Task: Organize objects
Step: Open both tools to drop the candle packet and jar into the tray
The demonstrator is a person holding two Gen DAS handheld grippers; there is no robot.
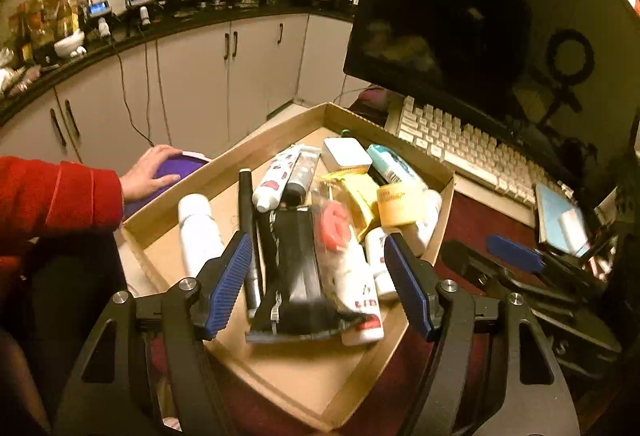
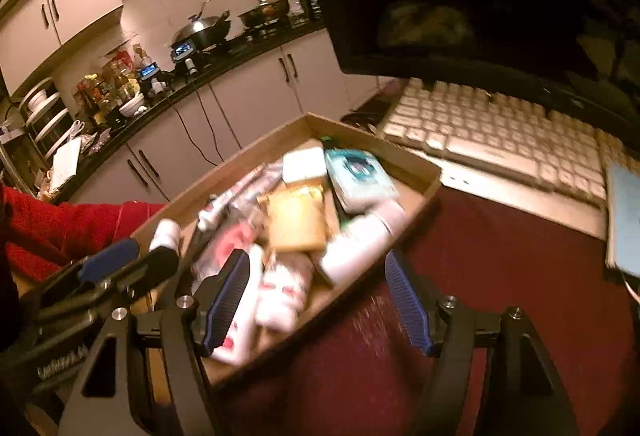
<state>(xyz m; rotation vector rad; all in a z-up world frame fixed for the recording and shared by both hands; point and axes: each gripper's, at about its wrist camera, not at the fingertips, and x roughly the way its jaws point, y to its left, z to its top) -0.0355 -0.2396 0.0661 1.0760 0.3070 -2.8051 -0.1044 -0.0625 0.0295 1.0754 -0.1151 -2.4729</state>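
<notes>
A shallow cardboard box (image 1: 288, 376) holds several toiletries. Among them are a black pouch (image 1: 288, 276), a white bottle (image 1: 198, 228), a black pen-like stick (image 1: 246, 220), a yellow jar (image 1: 396, 204) and a teal tube (image 1: 390, 164). My left gripper (image 1: 320, 276) stands open over the box, with the black pouch lying between its blue pads and neither pad pressing on it. In the blurred right wrist view, my right gripper (image 2: 318, 296) is open over the near right wall of the box (image 2: 380, 144), above a white tube (image 2: 360, 244).
A person's hand (image 1: 150, 172) in a red sleeve rests on a purple thing left of the box. A white keyboard (image 1: 460, 144) and a dark monitor (image 1: 480, 16) stand behind it, with a blue notebook (image 1: 560, 220) at the right. Dark red cloth (image 2: 500, 276) covers the table.
</notes>
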